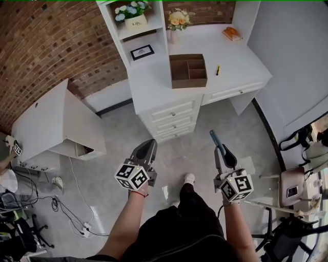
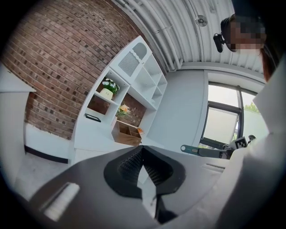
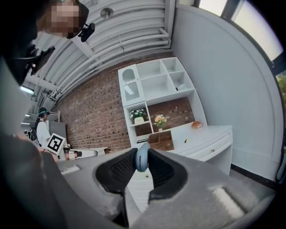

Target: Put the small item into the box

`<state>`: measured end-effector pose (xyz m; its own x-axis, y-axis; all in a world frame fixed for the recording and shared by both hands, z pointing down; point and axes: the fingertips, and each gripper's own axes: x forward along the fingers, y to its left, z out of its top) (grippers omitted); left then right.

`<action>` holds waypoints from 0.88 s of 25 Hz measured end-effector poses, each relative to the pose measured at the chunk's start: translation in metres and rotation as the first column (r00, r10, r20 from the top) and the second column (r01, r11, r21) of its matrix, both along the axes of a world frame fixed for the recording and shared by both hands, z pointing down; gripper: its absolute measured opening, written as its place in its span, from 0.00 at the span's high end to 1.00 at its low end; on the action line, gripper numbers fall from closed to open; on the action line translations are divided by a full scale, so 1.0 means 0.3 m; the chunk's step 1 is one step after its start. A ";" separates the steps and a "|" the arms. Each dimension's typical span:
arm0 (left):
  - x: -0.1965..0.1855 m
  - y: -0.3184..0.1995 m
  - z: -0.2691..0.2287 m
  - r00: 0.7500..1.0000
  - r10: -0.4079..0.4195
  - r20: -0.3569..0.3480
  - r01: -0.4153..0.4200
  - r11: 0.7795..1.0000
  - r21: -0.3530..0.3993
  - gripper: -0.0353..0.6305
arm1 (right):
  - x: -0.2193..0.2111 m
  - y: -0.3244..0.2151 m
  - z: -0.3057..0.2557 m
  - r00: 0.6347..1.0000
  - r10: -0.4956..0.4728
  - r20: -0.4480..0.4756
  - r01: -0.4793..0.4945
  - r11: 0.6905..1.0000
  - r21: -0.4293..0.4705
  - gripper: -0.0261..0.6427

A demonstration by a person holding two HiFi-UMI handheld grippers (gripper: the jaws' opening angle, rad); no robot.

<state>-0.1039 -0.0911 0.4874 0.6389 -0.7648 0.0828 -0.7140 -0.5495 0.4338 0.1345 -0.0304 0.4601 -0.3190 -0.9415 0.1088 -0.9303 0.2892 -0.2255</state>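
Red-brown brick wall (image 1: 51,46) along the back. Against it, a white counter (image 1: 241,66) with a stack of 3 drawers (image 1: 174,116) in front and a tall white shelf unit (image 1: 154,42) at its left end. On the shelves, a pot of blue and white flowers (image 1: 133,13) and a small black picture frame (image 1: 142,51); beside them, a vase of yellow flowers (image 1: 178,20). Pale grey wall (image 1: 292,51) on the right. Grey floor (image 1: 123,148), loose cables (image 1: 64,207) at lower left. Another white desk (image 1: 46,120) well apart to the left. Ribbed white ceiling (image 2: 178,31); big window (image 2: 221,125), bright with daylight.
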 end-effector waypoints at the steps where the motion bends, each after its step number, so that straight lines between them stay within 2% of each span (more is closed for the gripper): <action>1: 0.014 -0.028 -0.004 1.000 0.000 0.000 0.000 1.000 0.002 0.94 | 0.009 -0.031 -0.004 1.000 -0.007 -0.002 0.007 1.000 0.002 0.85; 14: 0.189 -0.288 -0.012 1.000 -0.010 0.002 0.010 1.000 -0.008 0.94 | 0.151 -0.323 0.010 0.998 -0.057 0.004 0.057 0.998 -0.020 0.85; 22: 0.200 -0.395 -0.004 0.999 -0.053 0.009 0.054 0.999 -0.004 0.94 | 0.181 -0.452 0.017 0.995 -0.095 -0.003 0.095 0.995 -0.010 0.85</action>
